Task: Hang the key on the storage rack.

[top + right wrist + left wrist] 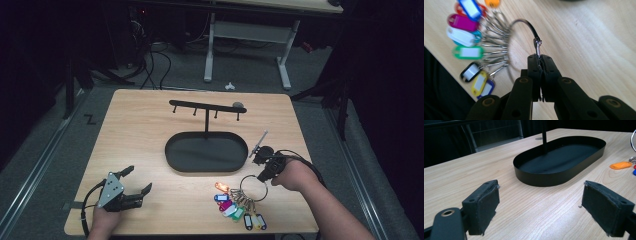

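Our right gripper (540,58) has its fingers clenched on the big key ring (524,23), pinching the small clip at the ring's near edge. The coloured key tags (467,37) fan out from the ring toward the upper left of that gripper's view, resting on the counter (594,37). From above, the ring (253,186) sits lower right, and the black hook stand (206,108) rises from its oval tray (206,152) up and left of it, so it's probably going there. Our left gripper (134,182) sits lower left, fingers released and holding nothing, well apart from it all.
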Available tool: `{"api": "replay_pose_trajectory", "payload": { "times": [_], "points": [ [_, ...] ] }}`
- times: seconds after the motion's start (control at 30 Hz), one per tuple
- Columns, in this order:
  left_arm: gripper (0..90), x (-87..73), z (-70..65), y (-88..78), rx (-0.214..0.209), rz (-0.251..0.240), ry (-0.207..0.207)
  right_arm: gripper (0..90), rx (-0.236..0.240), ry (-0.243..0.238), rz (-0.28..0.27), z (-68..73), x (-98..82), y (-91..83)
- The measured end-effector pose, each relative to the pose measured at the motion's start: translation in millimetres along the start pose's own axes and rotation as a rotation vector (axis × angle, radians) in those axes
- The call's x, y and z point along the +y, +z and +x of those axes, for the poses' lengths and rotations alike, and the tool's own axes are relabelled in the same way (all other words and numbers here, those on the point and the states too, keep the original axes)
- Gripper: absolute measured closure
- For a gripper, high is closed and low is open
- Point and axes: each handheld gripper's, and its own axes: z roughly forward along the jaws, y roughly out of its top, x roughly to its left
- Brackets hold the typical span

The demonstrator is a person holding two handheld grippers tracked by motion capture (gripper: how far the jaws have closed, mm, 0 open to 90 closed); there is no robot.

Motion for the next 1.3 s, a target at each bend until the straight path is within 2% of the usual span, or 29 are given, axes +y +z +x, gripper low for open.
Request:
{"api": "replay_pose_trajectory", "payload": {
  "times": [0.23,0.37,0.57,0.7,1.3],
  "points": [
    [15.0,0.1,0.3,-0.2,-0.002,0.001,0.004,87.5,-0.022,-0.007,-0.019,6.8,6.9,-29.7],
    [15.0,0.1,0.2,-0.1,-0.001,0.001,0.003,87.5,-0.038,-0.002,-0.036,6.6,10.8,-48.0],
    [15.0,0.1,0.3,0.0,-0.002,0.001,0.002,87.5,-0.050,-0.008,-0.047,7.6,16.9,-65.6],
    [15.0,0.1,0.3,0.0,-0.003,0.003,0.004,87.6,-0.053,-0.002,-0.079,7.3,21.3,-82.5],
    [15.0,0.1,0.4,0.0,-0.004,0.003,0.003,87.5,-0.107,-0.015,-0.125,7.3,44.9,-129.7]
  ]
}}
